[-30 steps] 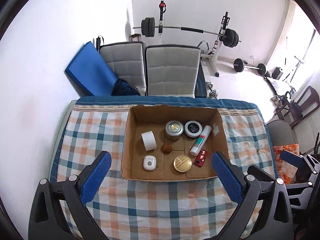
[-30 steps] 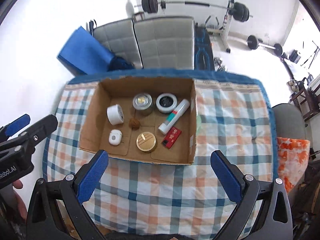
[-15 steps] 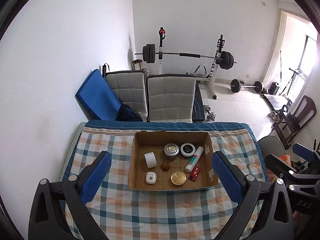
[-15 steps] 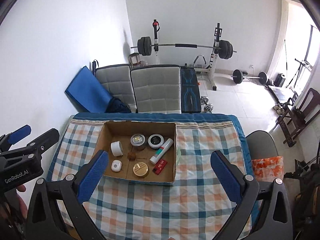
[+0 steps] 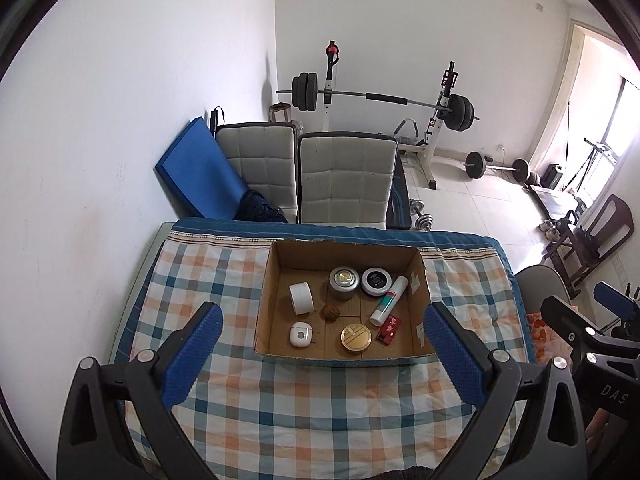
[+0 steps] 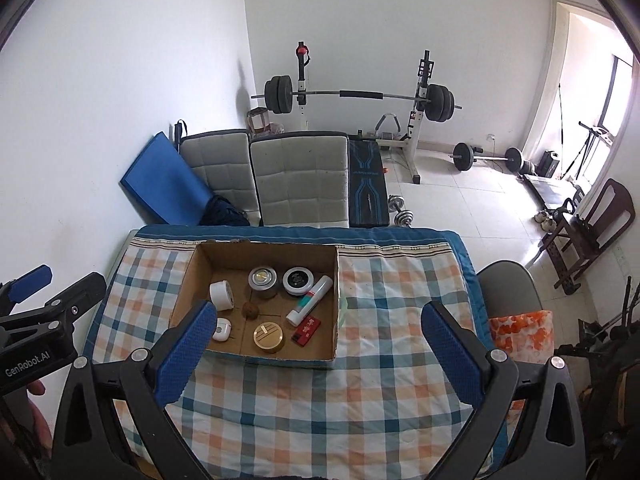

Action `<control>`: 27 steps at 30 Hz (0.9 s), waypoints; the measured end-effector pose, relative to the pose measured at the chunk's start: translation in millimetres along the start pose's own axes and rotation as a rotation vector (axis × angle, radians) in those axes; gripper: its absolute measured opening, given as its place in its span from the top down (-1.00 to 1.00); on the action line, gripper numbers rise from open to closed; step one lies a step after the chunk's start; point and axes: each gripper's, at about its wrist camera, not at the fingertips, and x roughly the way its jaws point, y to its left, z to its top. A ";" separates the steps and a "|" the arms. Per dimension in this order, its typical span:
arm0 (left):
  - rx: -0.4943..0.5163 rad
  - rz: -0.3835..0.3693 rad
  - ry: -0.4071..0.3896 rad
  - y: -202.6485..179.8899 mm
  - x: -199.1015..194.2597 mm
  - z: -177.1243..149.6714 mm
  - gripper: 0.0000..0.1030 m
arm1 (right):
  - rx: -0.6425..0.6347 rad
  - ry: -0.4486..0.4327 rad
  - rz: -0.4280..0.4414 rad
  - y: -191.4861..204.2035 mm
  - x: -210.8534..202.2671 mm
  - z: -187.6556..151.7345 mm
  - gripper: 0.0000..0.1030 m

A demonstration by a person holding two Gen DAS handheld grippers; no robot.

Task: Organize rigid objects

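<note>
An open cardboard box point(image 5: 262, 312) point(image 6: 184, 292) sits on the checked tablecloth. Inside lie a white tape roll point(image 5: 301, 298), a silver tin point(image 5: 343, 282), a black-lidded jar point(image 5: 376, 281), a white tube point(image 5: 389, 300), a brown ball point(image 5: 330, 313), a white earbud case point(image 5: 301, 334), a gold tin point(image 5: 355, 336) and a red packet point(image 5: 389, 329). My left gripper point(image 5: 320, 316) hangs open and empty, high above the box's near side. My right gripper point(image 6: 319, 312) is also open and empty, held back at similar height; its left finger covers part of the earbud case point(image 6: 221, 330).
The table's checked cloth point(image 5: 320, 400) stretches wide on both sides of the box. Two padded chairs point(image 5: 344, 180) and a blue mat point(image 5: 196, 172) stand behind the table. A grey chair with an orange cushion point(image 6: 520, 332) is at the right. A barbell rack point(image 6: 360, 96) stands by the far wall.
Both grippers have drawn up and back from the box, so it looks smaller and more of the room shows. The items in the box have not moved.
</note>
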 end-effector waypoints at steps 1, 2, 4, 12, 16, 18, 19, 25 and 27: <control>-0.003 0.001 0.004 0.7 0.0 -1.2 -1.00 | 0.000 0.004 -0.001 -0.2 0.7 -1.3 -1.00; -0.007 0.004 0.006 1.6 -0.5 -2.3 -1.00 | 0.001 0.008 -0.003 -0.5 1.0 -2.6 -1.00; -0.011 0.013 0.009 2.8 -1.8 -4.0 -1.00 | 0.002 0.016 -0.003 -0.5 2.6 -5.1 -1.00; -0.015 0.016 0.009 5.2 -3.4 -6.4 -1.00 | -0.008 0.031 -0.004 3.3 4.8 -12.5 -1.00; -0.012 0.008 0.017 5.6 -2.4 -8.5 -1.00 | -0.009 0.029 -0.020 3.7 3.2 -14.2 -1.00; -0.008 0.003 0.021 5.7 -2.7 -9.8 -1.00 | -0.010 0.030 -0.032 2.9 2.8 -15.5 -1.00; -0.006 0.000 0.023 5.3 -1.8 -10.7 -1.00 | -0.008 0.032 -0.036 2.1 3.0 -16.3 -1.00; 0.002 -0.011 0.026 3.0 -2.1 -11.3 -1.00 | 0.002 0.044 -0.044 -1.9 1.6 -19.6 -1.00; 0.000 -0.016 0.026 3.1 -2.8 -11.5 -1.00 | 0.008 0.044 -0.044 -3.1 0.7 -20.8 -1.00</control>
